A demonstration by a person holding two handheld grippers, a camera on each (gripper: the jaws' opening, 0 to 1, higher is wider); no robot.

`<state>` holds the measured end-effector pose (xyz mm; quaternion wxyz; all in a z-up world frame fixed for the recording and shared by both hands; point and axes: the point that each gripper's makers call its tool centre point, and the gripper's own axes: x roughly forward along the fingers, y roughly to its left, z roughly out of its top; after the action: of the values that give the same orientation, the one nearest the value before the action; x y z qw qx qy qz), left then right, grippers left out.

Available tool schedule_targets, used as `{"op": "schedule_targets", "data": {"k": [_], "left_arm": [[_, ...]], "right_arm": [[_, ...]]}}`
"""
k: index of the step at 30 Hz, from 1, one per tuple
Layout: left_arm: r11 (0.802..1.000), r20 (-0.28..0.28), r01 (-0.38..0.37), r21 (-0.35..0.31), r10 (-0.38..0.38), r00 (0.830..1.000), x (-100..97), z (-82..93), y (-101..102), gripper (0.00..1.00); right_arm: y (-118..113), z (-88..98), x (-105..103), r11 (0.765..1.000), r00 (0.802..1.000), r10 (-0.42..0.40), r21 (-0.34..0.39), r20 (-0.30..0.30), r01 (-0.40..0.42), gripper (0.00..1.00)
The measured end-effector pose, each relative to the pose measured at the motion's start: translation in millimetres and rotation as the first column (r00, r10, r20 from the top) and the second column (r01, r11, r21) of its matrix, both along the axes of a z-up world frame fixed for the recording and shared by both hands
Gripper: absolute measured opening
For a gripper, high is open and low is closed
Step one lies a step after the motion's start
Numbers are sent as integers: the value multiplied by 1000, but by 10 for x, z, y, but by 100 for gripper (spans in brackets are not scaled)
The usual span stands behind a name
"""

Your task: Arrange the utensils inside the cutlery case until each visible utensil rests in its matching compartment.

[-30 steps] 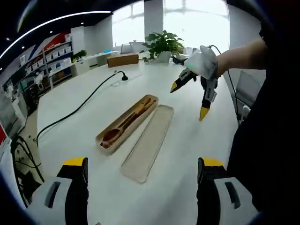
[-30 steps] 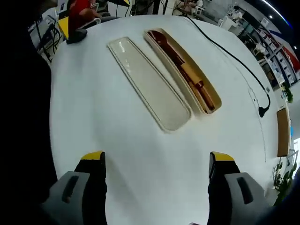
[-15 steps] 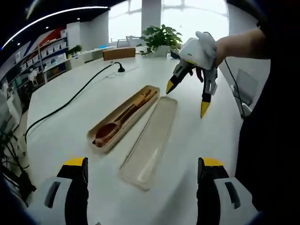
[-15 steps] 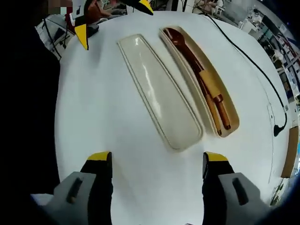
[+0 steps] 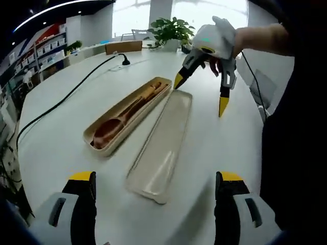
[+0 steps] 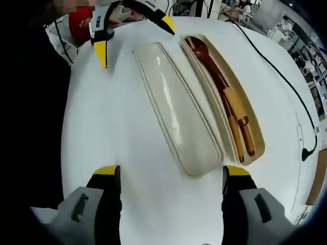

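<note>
An open beige cutlery case [image 5: 134, 107] lies on the white table [image 5: 56, 127]. It holds a brown wooden spoon [image 5: 106, 140] and wooden sticks with a tan sleeve [image 6: 234, 103]. Its flat lid [image 5: 162, 143] lies alongside, inner face up. My left gripper [image 5: 155, 176] is open above the near end of the lid. In the left gripper view my right gripper [image 5: 200, 94] hangs open over the far end of case and lid, one yellow tip close to the case's rim. In the right gripper view the case [image 6: 255, 133] and lid [image 6: 176, 109] lie ahead of my right gripper [image 6: 171, 170], and the left gripper [image 6: 135, 39] stands open beyond them.
A black cable [image 5: 66, 97] runs across the table left of the case to a plug at the far side. A potted plant [image 5: 172, 30] and a wooden box [image 5: 122, 47] stand at the far edge. A person's dark sleeve [image 5: 291, 143] fills the right.
Both cameras have drawn closer to the case. The right gripper has come down toward the far end of the case and lid. Case, lid and utensils lie as before.
</note>
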<state>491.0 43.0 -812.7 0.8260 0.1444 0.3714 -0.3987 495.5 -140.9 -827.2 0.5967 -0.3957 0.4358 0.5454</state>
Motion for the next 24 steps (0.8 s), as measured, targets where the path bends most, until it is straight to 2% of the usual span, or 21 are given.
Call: {"op": "schedule_targets", "data": {"k": [4,5,6,9,12,17,19,21,24], "left_arm": [[1000,-17,13,15,-13,1000,-49,-71,-12,100],[999,4,34,25,-34,999,-43,-69,-16,100],[999,-12,30,25,-30,999,-68,-78,-14,100],[999,-7,30,22,-30,1000,-50,-68,-11,100],[998,20,45,53,-46,999,3,-44,32,100],[996,42,47,73,-50,998,121,43,89,100],[999,50,25,43,-27,998,148,97,29,100],[999,49,23,40,-25,998,147,86,-4,100],[995,51,63,78,-67,996,123,32,-26,100]], "right_arm": [[-3,10,-84,998,998,56,-11,-4,-56,68],[-5,15,-96,998,998,57,-13,-7,-57,68],[-2,22,-103,998,998,55,-10,-12,-55,68],[5,28,-92,999,999,38,0,-18,-39,67],[12,23,-54,999,999,33,-7,-7,-33,64],[114,4,-18,999,1000,31,11,2,-31,68],[123,2,-6,999,999,40,18,3,-40,70],[130,5,6,999,999,40,33,3,-40,71],[150,5,7,998,999,39,53,6,-39,72]]}}
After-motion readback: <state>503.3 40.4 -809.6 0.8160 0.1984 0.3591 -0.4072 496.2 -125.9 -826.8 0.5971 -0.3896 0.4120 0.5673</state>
